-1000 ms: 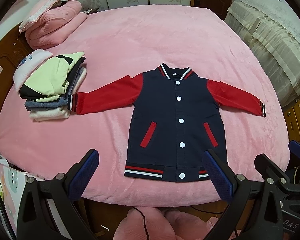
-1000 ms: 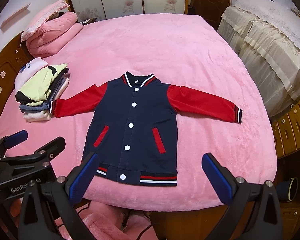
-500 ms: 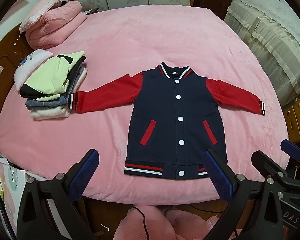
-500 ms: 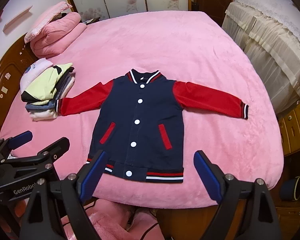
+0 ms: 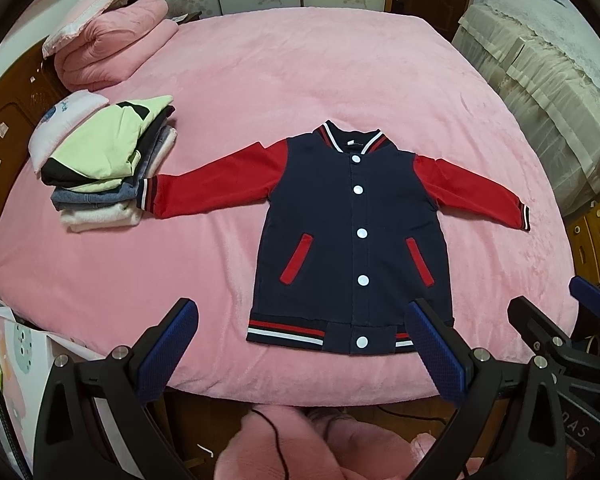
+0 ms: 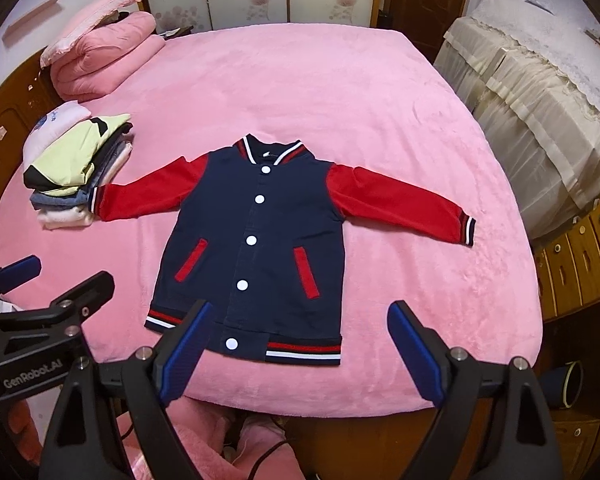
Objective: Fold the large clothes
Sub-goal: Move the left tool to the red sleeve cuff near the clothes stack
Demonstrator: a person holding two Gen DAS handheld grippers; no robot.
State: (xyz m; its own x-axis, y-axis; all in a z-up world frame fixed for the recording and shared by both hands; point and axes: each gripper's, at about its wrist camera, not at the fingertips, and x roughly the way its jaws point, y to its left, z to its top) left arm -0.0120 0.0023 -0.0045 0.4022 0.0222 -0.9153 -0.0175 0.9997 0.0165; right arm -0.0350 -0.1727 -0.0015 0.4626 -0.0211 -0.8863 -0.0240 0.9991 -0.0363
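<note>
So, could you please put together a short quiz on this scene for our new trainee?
1. True or false: the jacket lies spread flat on the bed with its front buttoned.
2. What does the cuff of the sleeve on the picture's left reach?
A. a pillow
B. the stack of folded clothes
C. the bed's edge
3. Fill in: the left gripper and right gripper both hover with fingers ____.

Key: 1 true; 2 B; 3 open, nothing between them.
</note>
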